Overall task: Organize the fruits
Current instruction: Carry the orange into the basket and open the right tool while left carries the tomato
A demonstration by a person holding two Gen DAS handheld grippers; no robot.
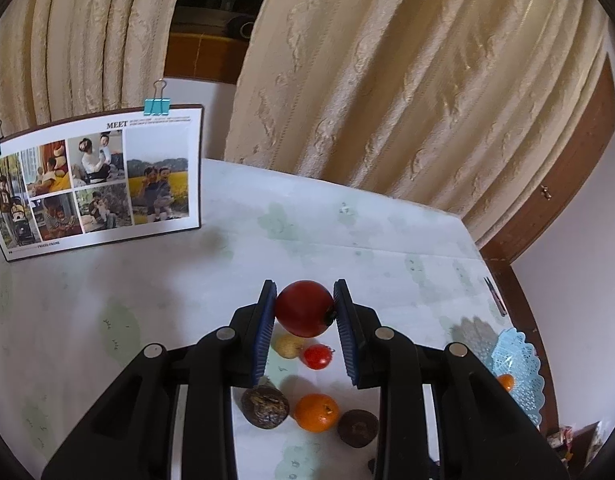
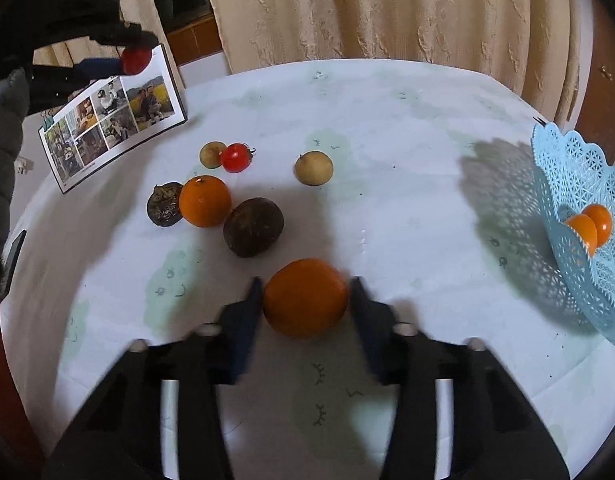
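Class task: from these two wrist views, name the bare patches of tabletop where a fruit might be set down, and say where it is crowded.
Bare cloth lies between the pale round fruit and the blue basket, and along the far edge by the curtain. It is crowded on the left, where the small tomato, orange and two dark fruits cluster near the photo board.

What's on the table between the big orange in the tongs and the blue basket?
Nothing but bare tablecloth and the basket's shadow, between the orange and blue basket, in the right wrist view.
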